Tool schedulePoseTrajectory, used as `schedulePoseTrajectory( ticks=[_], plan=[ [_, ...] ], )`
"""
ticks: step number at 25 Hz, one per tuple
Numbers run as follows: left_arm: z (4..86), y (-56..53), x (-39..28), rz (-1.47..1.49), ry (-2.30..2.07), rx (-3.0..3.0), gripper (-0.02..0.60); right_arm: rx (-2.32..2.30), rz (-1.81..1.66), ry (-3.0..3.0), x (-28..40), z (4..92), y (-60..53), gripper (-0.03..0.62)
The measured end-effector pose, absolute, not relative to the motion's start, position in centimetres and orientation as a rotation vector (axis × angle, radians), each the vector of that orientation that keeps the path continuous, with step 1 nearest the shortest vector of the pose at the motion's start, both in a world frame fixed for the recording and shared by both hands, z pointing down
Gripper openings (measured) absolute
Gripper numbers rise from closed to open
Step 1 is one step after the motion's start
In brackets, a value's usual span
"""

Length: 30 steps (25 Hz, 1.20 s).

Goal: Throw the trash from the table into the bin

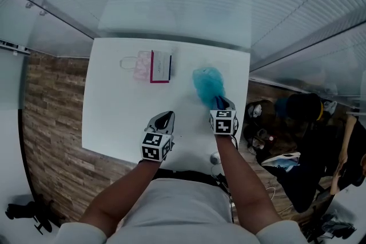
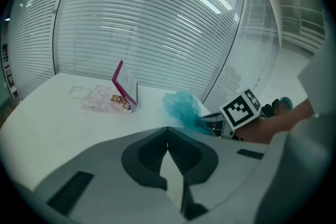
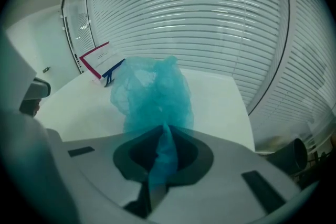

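head: overhead, steeply down | gripper views: low, close | shared: table (image 1: 114,123)

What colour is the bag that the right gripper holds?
The bag is translucent turquoise; clearest in the right gripper view.

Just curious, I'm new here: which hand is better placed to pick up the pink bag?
Left. The left gripper is empty, jaws together, and nearer the pink bag. The right gripper is shut on the teal bag.
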<state>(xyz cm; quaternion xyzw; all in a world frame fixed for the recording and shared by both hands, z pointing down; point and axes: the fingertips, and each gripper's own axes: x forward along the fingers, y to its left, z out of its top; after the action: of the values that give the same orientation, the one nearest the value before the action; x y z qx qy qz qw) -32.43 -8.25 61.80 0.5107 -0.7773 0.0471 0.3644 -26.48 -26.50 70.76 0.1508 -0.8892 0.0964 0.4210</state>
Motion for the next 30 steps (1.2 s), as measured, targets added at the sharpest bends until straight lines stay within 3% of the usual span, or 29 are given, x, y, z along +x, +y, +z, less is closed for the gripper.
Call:
schedulePoseTrajectory(
  ticks=[3, 30],
  plan=[
    [61.4, -7.6, -32.3, 0.124, -2.005, 1.305, 0.005, 0.379, 0.245, -2.222, -26.4, 70.6, -26.4, 0.017],
    [53.4, -5.6, -32.6, 0.095, -2.028, 1.569, 0.005, 0.587, 0.294, -2.552, -25.4, 53.3, -17.8, 0.015]
  ],
)
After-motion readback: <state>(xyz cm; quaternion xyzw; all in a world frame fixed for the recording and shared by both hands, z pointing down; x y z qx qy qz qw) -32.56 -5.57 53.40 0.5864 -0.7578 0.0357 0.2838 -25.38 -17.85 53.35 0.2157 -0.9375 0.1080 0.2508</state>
